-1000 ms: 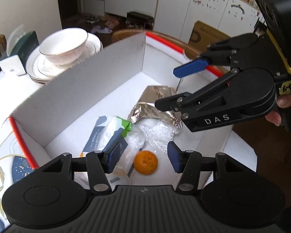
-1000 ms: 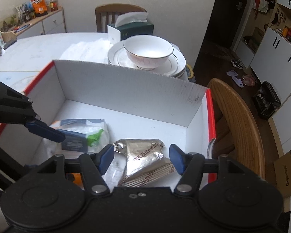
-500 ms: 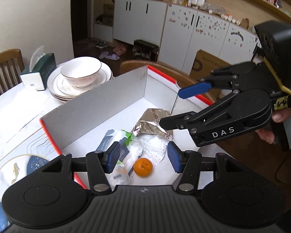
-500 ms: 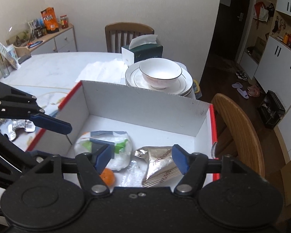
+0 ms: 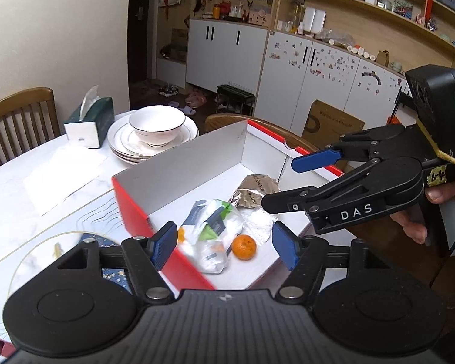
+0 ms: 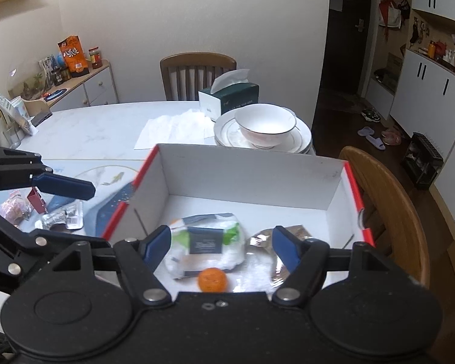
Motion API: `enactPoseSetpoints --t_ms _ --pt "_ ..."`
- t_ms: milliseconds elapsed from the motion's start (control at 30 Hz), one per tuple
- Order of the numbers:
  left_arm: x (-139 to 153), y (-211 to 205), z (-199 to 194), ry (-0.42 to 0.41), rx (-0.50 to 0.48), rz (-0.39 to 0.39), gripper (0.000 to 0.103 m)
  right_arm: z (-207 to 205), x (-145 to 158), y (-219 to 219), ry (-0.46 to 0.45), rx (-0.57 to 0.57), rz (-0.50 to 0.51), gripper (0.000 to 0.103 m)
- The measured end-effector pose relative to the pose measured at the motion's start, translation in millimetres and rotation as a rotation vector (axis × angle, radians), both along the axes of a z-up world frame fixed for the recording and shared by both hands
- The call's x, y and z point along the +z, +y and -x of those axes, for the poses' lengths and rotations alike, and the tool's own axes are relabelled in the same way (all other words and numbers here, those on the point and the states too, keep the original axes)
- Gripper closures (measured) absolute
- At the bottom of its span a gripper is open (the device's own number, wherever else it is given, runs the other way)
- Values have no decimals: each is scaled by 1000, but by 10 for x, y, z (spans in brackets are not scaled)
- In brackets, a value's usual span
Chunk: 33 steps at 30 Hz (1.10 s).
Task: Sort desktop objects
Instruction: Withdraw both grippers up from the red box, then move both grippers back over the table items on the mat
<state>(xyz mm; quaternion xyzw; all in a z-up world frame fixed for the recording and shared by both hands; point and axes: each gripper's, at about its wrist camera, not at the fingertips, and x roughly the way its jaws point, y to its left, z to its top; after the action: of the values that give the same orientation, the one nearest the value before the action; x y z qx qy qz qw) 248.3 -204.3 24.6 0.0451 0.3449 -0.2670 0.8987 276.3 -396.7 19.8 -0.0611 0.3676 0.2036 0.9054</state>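
Note:
A white cardboard box with red rims (image 5: 197,163) (image 6: 251,176) sits on the table. In it lie an orange mandarin (image 5: 243,247) (image 6: 212,279), a wet-wipes pack (image 5: 210,227) (image 6: 206,242), a clear plastic bag (image 5: 259,223) and a foil snack bag (image 5: 254,189) (image 6: 283,254). My left gripper (image 5: 224,250) is open and empty, high above the box's near edge. My right gripper (image 6: 220,247) is open and empty, above the box; it also shows in the left wrist view (image 5: 288,183). The left gripper shows at the left of the right wrist view (image 6: 63,185).
Stacked plates with a bowl (image 5: 154,130) (image 6: 265,127), a tissue box (image 5: 89,119) (image 6: 229,97) and a paper napkin (image 6: 176,130) stand beyond the box. Small wrappers (image 6: 57,217) lie left of the box. Wooden chairs (image 6: 388,200) (image 5: 18,121) stand around the table.
Both grippers have risen and pulled back from the box, still open and empty. The box now looks smaller and more of the table and room shows.

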Motion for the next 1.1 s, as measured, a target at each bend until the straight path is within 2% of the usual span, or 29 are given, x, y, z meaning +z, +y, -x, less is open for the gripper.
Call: enactPoseSetpoints --t_ms 167,300,733,833,867,900,1100 --pt "36 203 130 -19 -7 4 34 110 34 200 -9 -16 -6 29" --pt "55 373 238 -44 5 7 22 207 62 366 -20 -24 -6 29" --pt "60 954 515 -67 50 20 18 486 75 892 -25 -11 -17 28" --pt "58 1095 584 -76 64 21 10 547 68 1003 -22 -11 -13 28" --pt "59 1131 605 -78 70 19 3 567 67 1041 -22 -11 -13 28" --pt "58 1176 631 -81 73 18 0 586 68 1080 -22 -11 -13 28" --pt "17 1441 777 -90 97 26 0 685 45 1323 -20 -7 -14 28"
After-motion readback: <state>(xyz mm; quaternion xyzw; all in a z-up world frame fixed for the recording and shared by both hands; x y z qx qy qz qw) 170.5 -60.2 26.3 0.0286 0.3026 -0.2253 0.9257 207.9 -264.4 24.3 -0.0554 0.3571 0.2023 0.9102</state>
